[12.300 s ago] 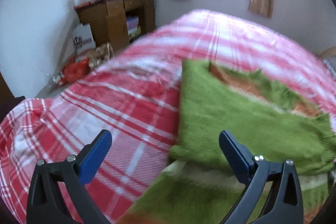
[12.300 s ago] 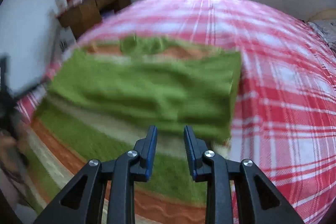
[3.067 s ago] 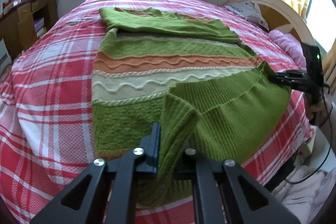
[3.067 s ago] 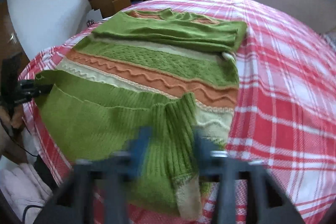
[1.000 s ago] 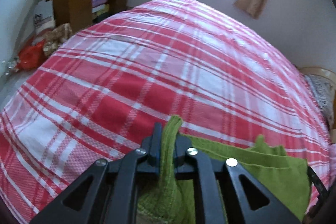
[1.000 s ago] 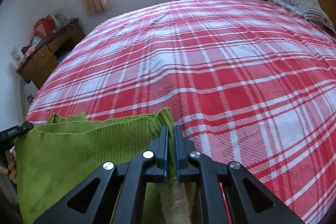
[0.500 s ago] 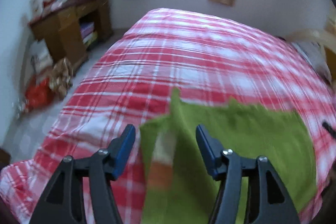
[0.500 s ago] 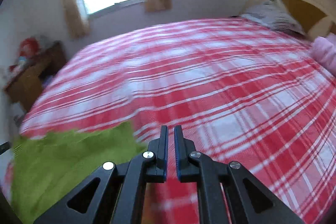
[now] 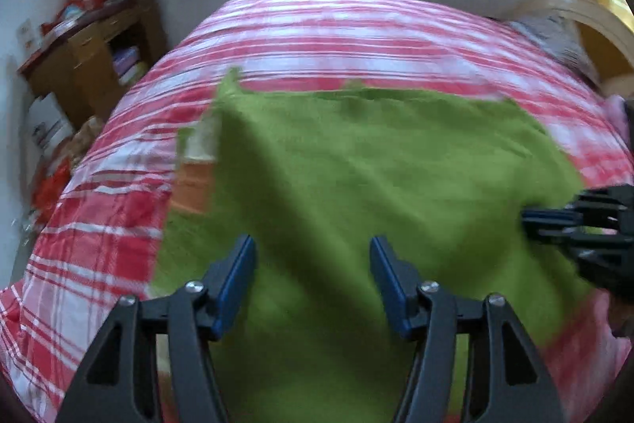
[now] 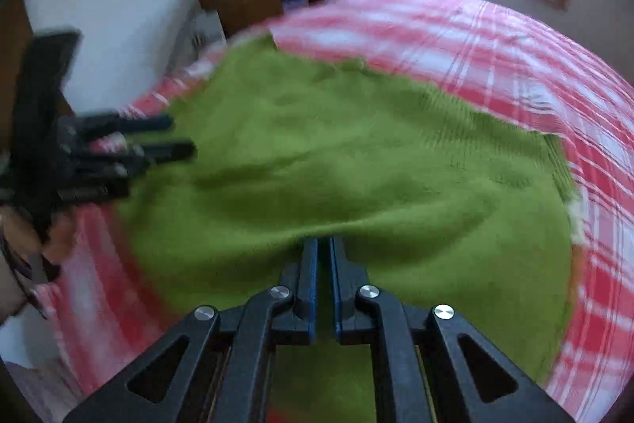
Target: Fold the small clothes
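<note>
A green knitted sweater [image 9: 376, 177] lies folded over on the red plaid bed [image 9: 317, 26], with orange and cream stripes showing at its left edge. My left gripper [image 9: 313, 264] hovers over the sweater's near left part, open, with nothing between its pads. In the right wrist view it comes in from the left [image 10: 178, 136]. My right gripper [image 10: 323, 244] is shut at the sweater's near right edge [image 10: 356, 153], and the knit puckers toward its tips. It also shows in the left wrist view at the right edge [image 9: 531, 221].
A wooden desk [image 9: 99, 58] with clutter on top stands left of the bed, and bags lie on the floor [image 9: 51, 185] below it. A curved headboard [image 9: 594, 22] and a pillow sit at the far right. A person's hand [image 10: 20, 264] holds the left gripper.
My left gripper let go of the sweater's edge and opened. The lifted half now lies flat over the rest. Both hands drew back, and the right gripper stayed shut.
</note>
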Demonstrator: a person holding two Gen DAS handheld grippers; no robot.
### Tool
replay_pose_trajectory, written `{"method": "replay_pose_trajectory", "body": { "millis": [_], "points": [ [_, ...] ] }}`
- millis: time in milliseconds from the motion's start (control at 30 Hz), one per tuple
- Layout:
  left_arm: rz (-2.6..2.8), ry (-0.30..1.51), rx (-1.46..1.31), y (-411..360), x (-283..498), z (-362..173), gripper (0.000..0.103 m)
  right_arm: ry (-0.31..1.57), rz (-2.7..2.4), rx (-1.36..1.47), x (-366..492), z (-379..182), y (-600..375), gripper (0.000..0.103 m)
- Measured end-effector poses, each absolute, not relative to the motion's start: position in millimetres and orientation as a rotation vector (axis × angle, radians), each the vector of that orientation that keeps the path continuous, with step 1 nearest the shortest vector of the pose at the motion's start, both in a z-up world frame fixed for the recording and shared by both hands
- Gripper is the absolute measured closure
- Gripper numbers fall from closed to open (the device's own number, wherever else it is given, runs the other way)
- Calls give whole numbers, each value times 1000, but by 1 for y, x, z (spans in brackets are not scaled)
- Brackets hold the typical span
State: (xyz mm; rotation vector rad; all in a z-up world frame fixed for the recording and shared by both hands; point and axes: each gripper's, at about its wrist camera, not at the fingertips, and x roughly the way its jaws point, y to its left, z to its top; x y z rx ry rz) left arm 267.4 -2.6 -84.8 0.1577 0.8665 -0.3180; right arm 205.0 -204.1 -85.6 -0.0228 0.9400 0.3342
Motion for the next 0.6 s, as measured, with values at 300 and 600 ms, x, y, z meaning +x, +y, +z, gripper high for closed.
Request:
{"method": "replay_pose_trajectory", "body": {
  "millis": [300,600],
  "points": [
    [-126,880,-232,77,337,-105,20,931,-15,248,280,-94,-318,103],
    [-181,821,-46,46,329,-56,25,891,279,168,259,-54,-244,100]
  ]
}}
